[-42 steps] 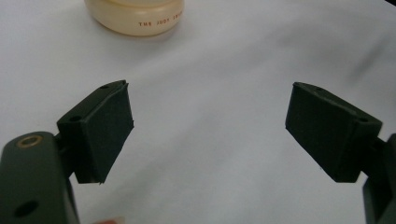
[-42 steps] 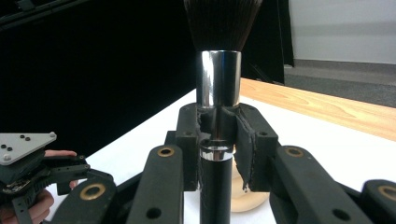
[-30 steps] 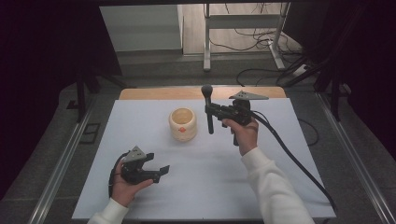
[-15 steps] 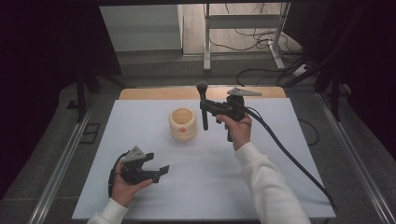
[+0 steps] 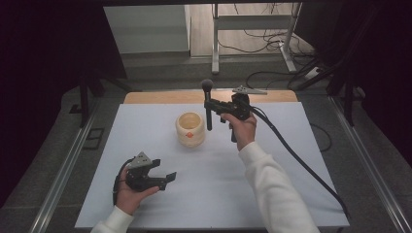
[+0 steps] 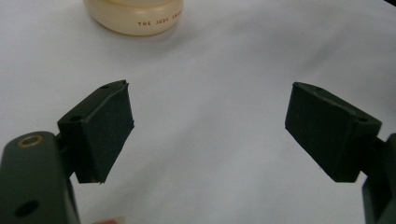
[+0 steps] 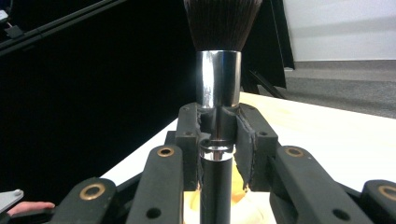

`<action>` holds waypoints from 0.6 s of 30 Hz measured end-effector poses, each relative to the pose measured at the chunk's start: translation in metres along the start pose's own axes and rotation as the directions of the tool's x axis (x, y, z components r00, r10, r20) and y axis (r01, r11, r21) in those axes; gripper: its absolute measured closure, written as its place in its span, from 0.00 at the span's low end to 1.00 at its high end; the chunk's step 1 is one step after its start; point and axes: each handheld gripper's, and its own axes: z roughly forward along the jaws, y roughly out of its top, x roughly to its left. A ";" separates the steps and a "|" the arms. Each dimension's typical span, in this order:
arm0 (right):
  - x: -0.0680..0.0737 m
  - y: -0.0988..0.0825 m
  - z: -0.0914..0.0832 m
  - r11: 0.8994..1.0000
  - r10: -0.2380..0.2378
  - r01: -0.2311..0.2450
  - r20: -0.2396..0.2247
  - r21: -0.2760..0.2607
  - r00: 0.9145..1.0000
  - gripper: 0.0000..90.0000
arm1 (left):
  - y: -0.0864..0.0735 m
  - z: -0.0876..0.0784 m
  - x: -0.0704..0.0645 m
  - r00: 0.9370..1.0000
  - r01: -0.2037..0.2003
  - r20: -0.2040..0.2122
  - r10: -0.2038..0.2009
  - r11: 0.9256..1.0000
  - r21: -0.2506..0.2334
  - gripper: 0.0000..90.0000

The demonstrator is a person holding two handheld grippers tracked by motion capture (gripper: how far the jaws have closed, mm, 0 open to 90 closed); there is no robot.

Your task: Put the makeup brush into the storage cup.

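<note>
A black makeup brush (image 5: 208,115) with a silver ferrule (image 7: 217,79) stands upright, bristles up, with my right gripper (image 5: 210,104) shut on its handle. It hangs just right of the cream cup (image 5: 190,129), its lower end near the cup's rim. In the right gripper view the pads (image 7: 246,135) press the handle, and the cup's pale rim (image 7: 254,207) shows below. My left gripper (image 5: 165,179) rests low over the white table (image 5: 272,160) at the front left, jaws wide apart with nothing between them. The left gripper view has the cup (image 6: 133,16) ahead.
A wooden strip (image 5: 165,97) runs along the table's far edge. The right gripper's cable (image 5: 296,155) trails across the table's right side. Metal rails (image 5: 63,170) flank the table, and desk legs and cables (image 5: 252,34) lie on the floor beyond.
My right hand has carried the brush a little to the left, closer to the cup. The left hand has stayed put.
</note>
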 end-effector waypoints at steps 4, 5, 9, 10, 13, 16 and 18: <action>0.000 0.002 0.006 1.000 -0.003 0.003 0.002 -0.001 1.000 0.80 | 0.000 0.000 0.000 1.000 0.000 0.002 0.000 1.000 0.001 0.17; 0.000 0.002 0.008 1.000 -0.004 0.004 0.003 -0.002 1.000 0.80 | 0.000 0.000 0.000 1.000 0.001 0.004 -0.001 1.000 -0.001 0.17; 0.000 0.004 0.015 1.000 0.015 -0.015 -0.013 -0.015 1.000 0.80 | 0.001 0.001 -0.002 1.000 -0.015 -0.012 0.015 1.000 0.004 0.17; 0.000 0.004 0.016 1.000 0.016 -0.016 -0.010 -0.021 1.000 0.80 | 0.001 0.001 -0.003 1.000 -0.017 -0.012 0.017 1.000 0.006 0.17; -0.002 0.004 0.020 0.999 0.017 -0.017 -0.005 -0.029 1.000 0.80 | 0.001 0.001 -0.003 1.000 -0.020 -0.012 0.020 1.000 0.006 0.17; -0.004 0.004 0.024 0.999 0.022 -0.022 0.000 -0.036 1.000 0.80 | 0.001 0.001 -0.003 1.000 -0.019 -0.016 0.019 1.000 0.006 0.17; -0.006 0.005 0.027 0.998 0.032 -0.031 0.004 -0.045 0.999 0.80 | 0.001 0.001 -0.002 1.000 -0.016 -0.013 0.016 1.000 0.005 0.17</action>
